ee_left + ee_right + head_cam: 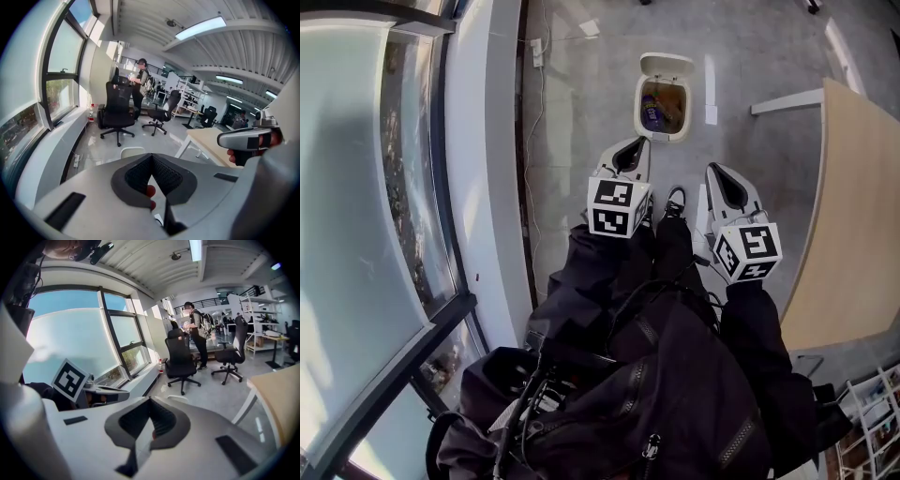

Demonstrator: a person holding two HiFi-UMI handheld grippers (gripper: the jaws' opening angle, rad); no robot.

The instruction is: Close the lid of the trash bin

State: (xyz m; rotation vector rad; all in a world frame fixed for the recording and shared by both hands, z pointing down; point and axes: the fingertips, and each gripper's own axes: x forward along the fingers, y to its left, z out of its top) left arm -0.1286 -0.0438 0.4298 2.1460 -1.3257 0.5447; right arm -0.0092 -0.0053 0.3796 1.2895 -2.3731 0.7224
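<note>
The white trash bin [662,111] stands on the grey floor ahead of me, its lid [666,66] swung up and back, with purple and yellow rubbish inside. My left gripper [631,153] hangs just short of the bin's near rim, jaws shut and empty. My right gripper [718,176] is to the right of the bin and a little nearer to me, also shut with nothing in it. In the left gripper view the lid's top edge [132,151] peeks over the closed jaws. The right gripper view shows the same white edge [178,398] beyond its closed jaws.
A light wooden table [855,206] fills the right side. A window wall and white sill [483,141] run along the left, with a cable [534,141] on the floor. Black office chairs [117,110] and a standing person [140,79] are farther off.
</note>
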